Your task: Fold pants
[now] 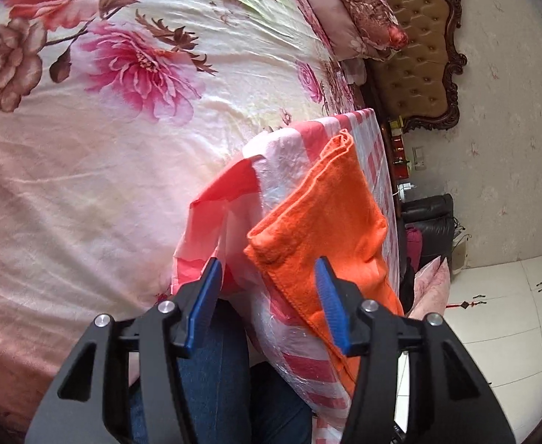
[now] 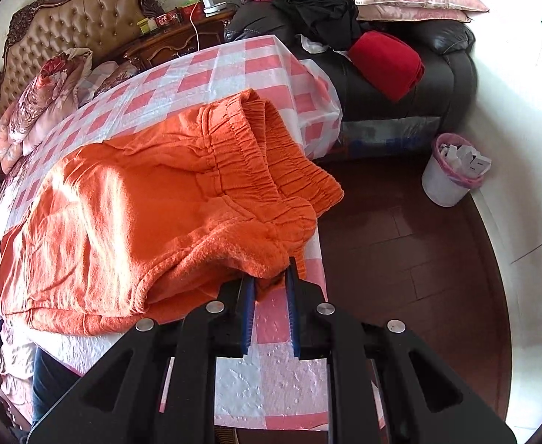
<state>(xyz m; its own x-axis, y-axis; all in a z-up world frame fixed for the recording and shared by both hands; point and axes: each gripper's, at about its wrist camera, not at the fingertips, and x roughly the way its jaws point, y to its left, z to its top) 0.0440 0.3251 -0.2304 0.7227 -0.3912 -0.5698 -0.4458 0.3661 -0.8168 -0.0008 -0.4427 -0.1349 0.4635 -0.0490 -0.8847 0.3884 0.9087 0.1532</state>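
Orange fleece pants (image 2: 130, 214) lie partly folded on the pink-and-white checked plastic tablecloth (image 2: 211, 74), waistband at the far right. The right gripper (image 2: 269, 281) pinches a near fabric edge. The left gripper (image 1: 269, 270) hovers wide open, empty. Further folds likely remain.

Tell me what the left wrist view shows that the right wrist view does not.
Only the left wrist view shows the floral bedspread and the open left gripper. Only the right wrist view shows the pants' elastic waistband, the right gripper pinching their edge, the black sofa and a bin. Both show the orange pants on the checked cloth.
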